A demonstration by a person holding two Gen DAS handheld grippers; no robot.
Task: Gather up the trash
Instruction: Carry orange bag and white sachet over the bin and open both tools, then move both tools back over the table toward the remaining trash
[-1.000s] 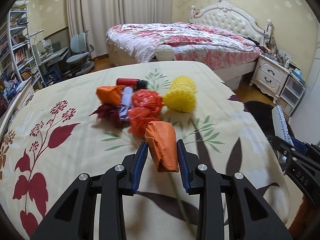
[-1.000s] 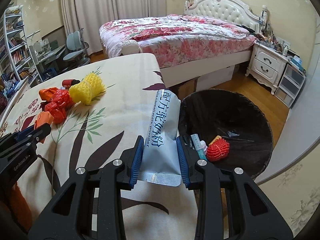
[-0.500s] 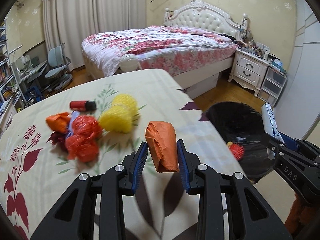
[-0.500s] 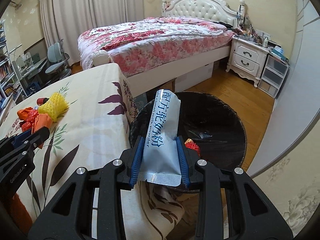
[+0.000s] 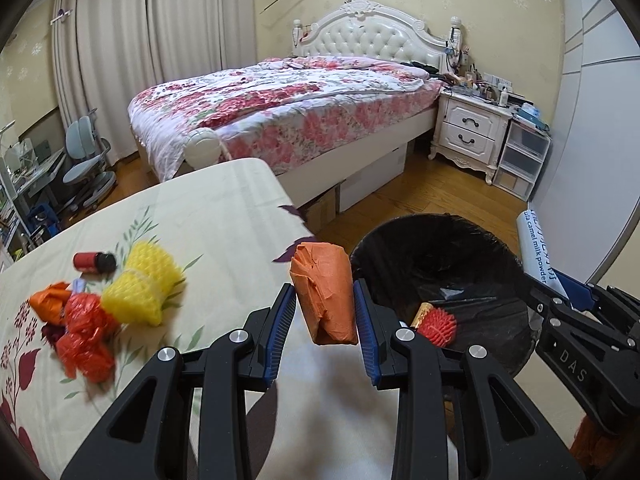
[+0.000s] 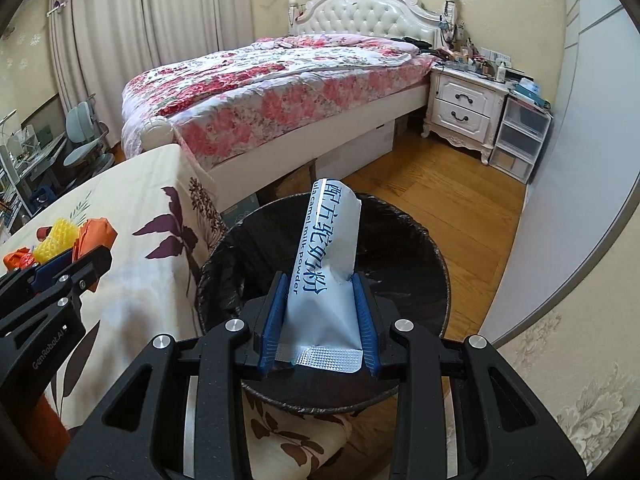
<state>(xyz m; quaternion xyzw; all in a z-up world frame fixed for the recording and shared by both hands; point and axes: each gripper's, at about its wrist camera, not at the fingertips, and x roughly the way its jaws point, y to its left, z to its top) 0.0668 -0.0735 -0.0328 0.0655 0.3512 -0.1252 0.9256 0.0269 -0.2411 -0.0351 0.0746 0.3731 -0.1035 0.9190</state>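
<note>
Claws [image 5: 325, 312] around wad [image 5: 324, 292], sachet [image 6: 326, 264]

A: Where's the bin [image 5: 436, 248]?
B: Off the table's [image 5: 224, 200] edge at three o'clock; the spiky ball [image 5: 437, 326] lies inside.
A: And the heap of scraps [image 5: 86, 332]?
B: On the table, nine o'clock, bed [image 5: 288, 108] behind at twelve.

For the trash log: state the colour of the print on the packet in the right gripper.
Blue lettering on a white packet, clearest in the right wrist view.
</note>
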